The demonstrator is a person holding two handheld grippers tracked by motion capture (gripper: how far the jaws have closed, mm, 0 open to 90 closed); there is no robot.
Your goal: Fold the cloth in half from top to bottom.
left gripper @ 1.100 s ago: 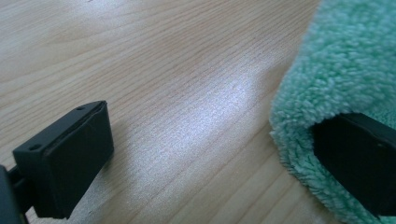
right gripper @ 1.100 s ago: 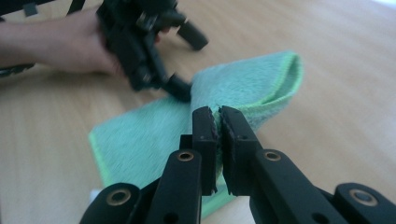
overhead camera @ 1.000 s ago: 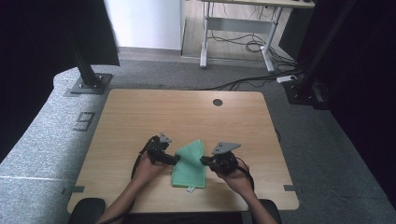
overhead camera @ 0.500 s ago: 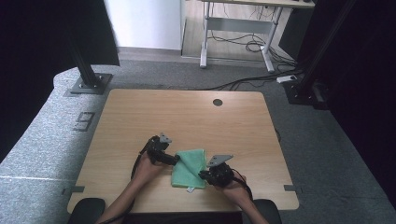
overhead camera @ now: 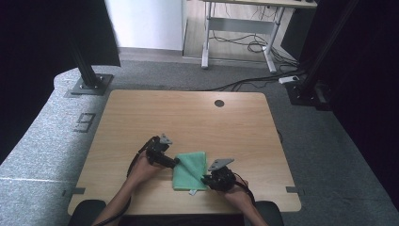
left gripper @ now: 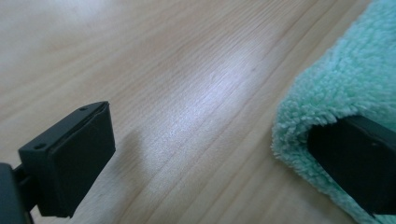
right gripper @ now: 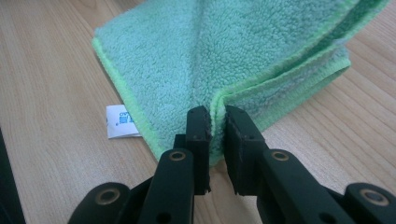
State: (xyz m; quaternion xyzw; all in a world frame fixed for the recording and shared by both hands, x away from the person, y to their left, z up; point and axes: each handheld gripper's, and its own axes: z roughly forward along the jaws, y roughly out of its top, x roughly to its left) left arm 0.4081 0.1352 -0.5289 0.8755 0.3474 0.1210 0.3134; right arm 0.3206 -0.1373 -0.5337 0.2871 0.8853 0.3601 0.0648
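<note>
A green microfibre towel (overhead camera: 190, 169) lies folded on the wooden table (overhead camera: 197, 117) near its front edge. At the towel's near right corner, my right gripper (overhead camera: 206, 180) pinches a doubled edge. In the right gripper view that edge of the towel (right gripper: 233, 51) stands as a ridge between the jaws of the gripper (right gripper: 216, 121). The jaws have just been opening a little, and the pads still touch the cloth. My left gripper (overhead camera: 175, 162) is at the towel's left edge and stands wide open (left gripper: 210, 154). One of its jaws is tucked under the towel (left gripper: 345, 84), the other rests over bare wood.
A white care label (right gripper: 119, 121) sticks out from the towel's near edge, also visible as the label (overhead camera: 193, 192) in the high view. A round cable hole (overhead camera: 219, 103) sits at the table's far side. Black stand feet (overhead camera: 89, 84) and desk legs stand beyond the table.
The right gripper has come down and toward the table's front edge with the towel edge in it. The raised flap now lies lower. The left gripper has stayed put.
</note>
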